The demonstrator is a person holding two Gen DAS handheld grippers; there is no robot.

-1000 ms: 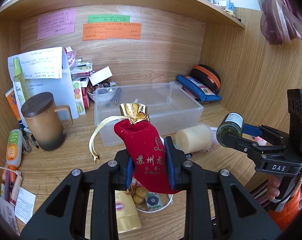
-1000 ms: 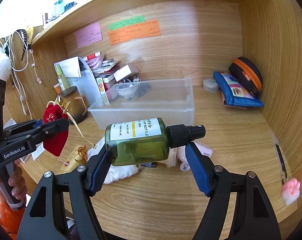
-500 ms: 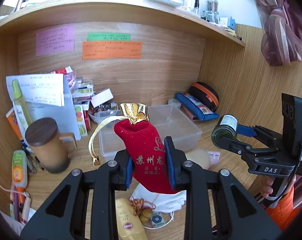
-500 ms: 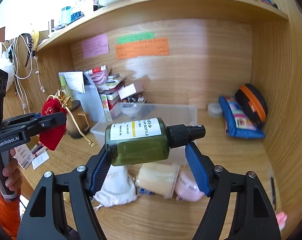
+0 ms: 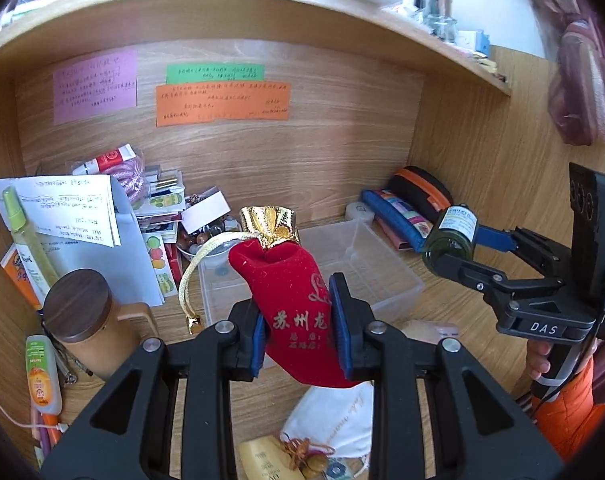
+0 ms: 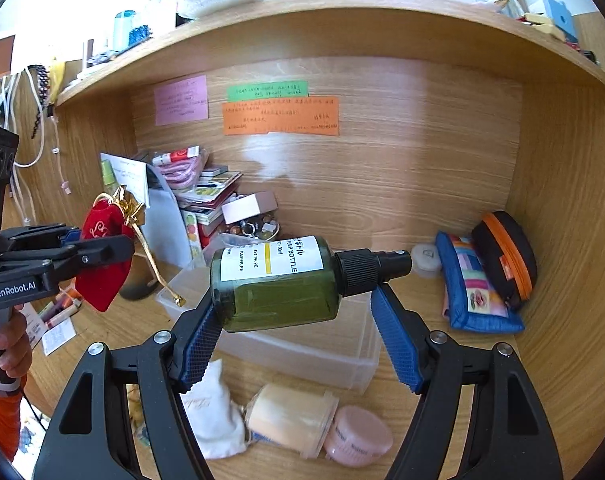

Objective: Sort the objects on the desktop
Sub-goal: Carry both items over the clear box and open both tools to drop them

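Note:
My left gripper [image 5: 298, 316] is shut on a red velvet pouch [image 5: 290, 304] with a gold top and cord, held in the air above the desk. The pouch [image 6: 102, 256] also shows at the left of the right wrist view. My right gripper [image 6: 298, 320] is shut on a green pump bottle [image 6: 278, 284] lying sideways between the blue pads, black cap to the right. The bottle [image 5: 452, 236] shows at the right of the left wrist view. A clear plastic bin [image 5: 366, 264] sits on the desk beneath both, also seen in the right wrist view [image 6: 342, 344].
A brown lidded mug [image 5: 82, 324] and a paper stack [image 5: 74, 216] stand at the left. A blue pouch [image 6: 474, 288] and black-orange case [image 6: 506, 256] lie at the right wall. A white cloth bag [image 6: 210, 412], cream jar [image 6: 294, 420] and pink jar [image 6: 358, 440] lie in front of the bin.
Both grippers have risen and pulled back from the desk with their objects still held. The bin and the desk items now sit lower and farther away in both views.

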